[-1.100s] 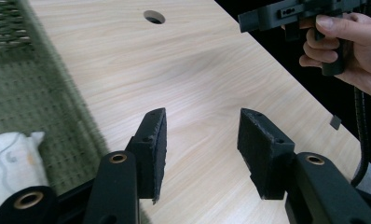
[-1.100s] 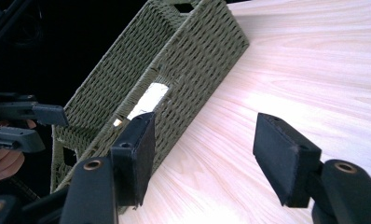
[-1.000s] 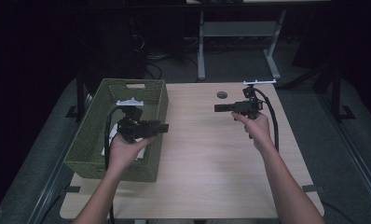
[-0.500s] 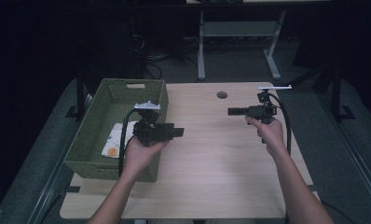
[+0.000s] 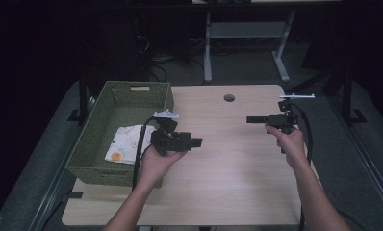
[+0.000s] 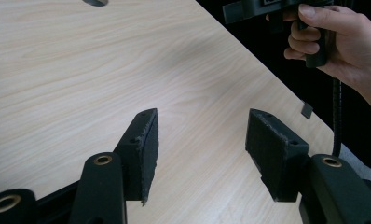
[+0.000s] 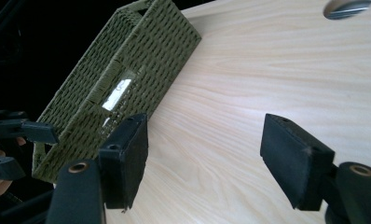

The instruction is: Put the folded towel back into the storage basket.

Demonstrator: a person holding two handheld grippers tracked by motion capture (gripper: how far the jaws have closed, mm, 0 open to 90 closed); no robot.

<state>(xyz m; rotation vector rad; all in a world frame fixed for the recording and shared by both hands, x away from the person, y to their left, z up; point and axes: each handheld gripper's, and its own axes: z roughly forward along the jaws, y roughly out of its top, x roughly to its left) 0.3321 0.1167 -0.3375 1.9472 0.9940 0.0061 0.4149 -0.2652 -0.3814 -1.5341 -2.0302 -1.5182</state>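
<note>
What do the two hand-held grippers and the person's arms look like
Both the left hand-held gripper and the right hand-held gripper are black, with flat, rough-faced rectangular pads and brass-coloured rivets. Each carries a grey three-cornered plate on top and trails a black cable. The forearms are bare, with no sleeves in sight.

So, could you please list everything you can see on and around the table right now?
woven basket: one, olive green, on the table's left part
folded cloth: one, white with small coloured prints, lying inside the basket
table: one, light wood, with a round hole near its far edge
desk frame: one, pale grey, on the floor beyond the table
left gripper: one, black, jaws apart with nothing between them, held above the table beside the basket
right gripper: one, black, jaws apart and empty, above the table's right part
hands: two, left hand and right hand, each holding a gripper
</note>
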